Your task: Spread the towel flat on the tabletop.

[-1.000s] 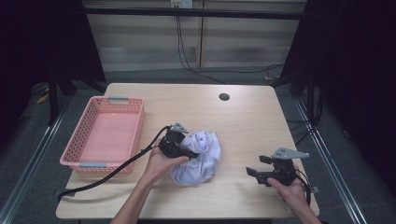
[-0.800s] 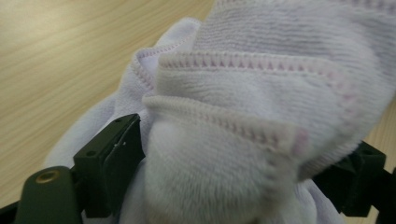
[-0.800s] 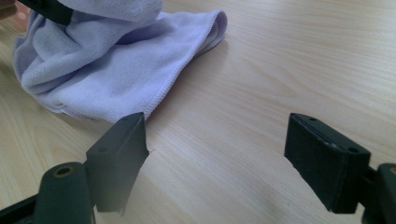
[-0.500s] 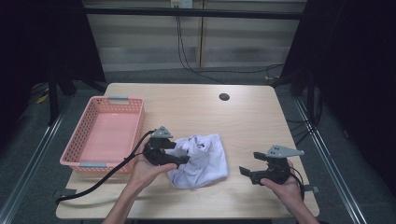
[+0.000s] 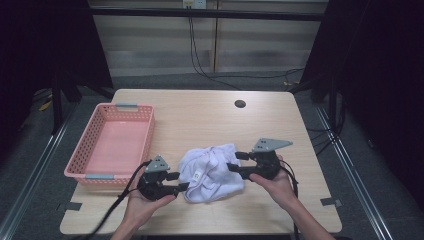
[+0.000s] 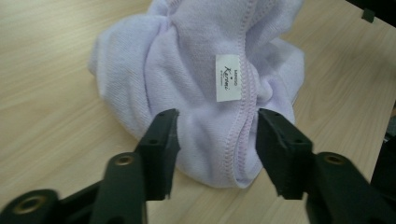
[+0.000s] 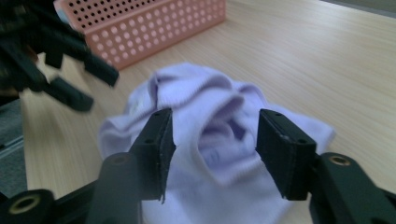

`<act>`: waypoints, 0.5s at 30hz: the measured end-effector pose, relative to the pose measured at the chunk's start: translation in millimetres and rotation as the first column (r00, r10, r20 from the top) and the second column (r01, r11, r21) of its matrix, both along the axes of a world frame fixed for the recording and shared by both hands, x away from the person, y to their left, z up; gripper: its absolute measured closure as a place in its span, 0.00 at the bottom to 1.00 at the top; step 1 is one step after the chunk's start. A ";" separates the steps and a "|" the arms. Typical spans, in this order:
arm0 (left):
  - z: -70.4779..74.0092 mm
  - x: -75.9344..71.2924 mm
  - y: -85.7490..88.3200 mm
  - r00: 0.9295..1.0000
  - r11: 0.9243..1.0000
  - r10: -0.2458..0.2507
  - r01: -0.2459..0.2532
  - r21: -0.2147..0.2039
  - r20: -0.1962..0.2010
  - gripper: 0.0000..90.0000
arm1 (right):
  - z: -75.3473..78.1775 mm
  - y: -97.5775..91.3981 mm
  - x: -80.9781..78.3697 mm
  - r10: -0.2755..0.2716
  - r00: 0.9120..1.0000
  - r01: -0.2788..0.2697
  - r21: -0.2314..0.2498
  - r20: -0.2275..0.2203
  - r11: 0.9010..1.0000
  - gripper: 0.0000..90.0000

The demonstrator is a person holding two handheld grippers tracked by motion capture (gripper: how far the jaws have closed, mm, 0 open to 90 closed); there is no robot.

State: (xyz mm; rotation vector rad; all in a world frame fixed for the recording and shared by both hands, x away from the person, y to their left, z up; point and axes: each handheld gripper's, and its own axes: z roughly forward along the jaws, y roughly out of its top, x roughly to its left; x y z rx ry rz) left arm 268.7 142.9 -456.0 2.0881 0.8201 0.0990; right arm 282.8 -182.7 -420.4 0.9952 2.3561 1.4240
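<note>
A: Where is the cloth [image 5: 212,171] found?
B: Crumpled on the tabletop [image 5: 200,112], right of the pink basket [image 5: 111,147].
A: And the jaws?
B: The left gripper [image 5: 181,181] and right gripper [image 5: 236,161] are held at the cloth's sides, jaws apart, nothing clamped.

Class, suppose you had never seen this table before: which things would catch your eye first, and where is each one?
A crumpled lilac cloth lies near the front middle of the table, its white label facing up. The left gripper and the right gripper flank it, both open and aimed at it. An empty pink basket sits at the table's left edge.
</note>
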 end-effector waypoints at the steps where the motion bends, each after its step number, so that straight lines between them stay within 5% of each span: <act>1: -2.9 4.4 -2.4 1.000 1.000 -0.003 0.003 0.007 0.010 0.58 | 1.7 5.4 5.2 0.009 1.000 -0.009 0.009 -0.005 1.000 0.60; 8: -9.5 36.5 -27.7 1.000 1.000 -0.026 0.026 -0.007 -0.009 0.37 | -10.8 35.2 24.5 0.076 0.997 -0.076 -0.002 -0.020 0.997 0.57; 10: -17.9 39.0 -35.7 1.000 1.000 -0.018 0.018 0.024 -0.021 0.37 | -24.8 40.7 25.8 0.080 0.996 -0.082 -0.035 -0.049 0.996 0.55; 13: -17.4 38.3 -35.5 1.000 0.999 -0.014 0.014 0.039 -0.012 0.66 | -35.6 42.9 25.0 0.078 0.994 -0.082 -0.057 -0.072 0.995 0.60; 14: -17.2 38.7 -33.9 1.000 0.999 -0.008 0.008 0.032 -0.013 0.66 | -38.3 43.5 24.9 0.074 0.994 -0.079 -0.057 -0.080 0.995 0.65; 15: -17.0 38.6 -30.1 1.000 1.000 -0.002 0.002 0.016 0.006 0.78 | -40.9 44.8 24.5 0.070 0.995 -0.075 -0.071 -0.076 0.995 0.73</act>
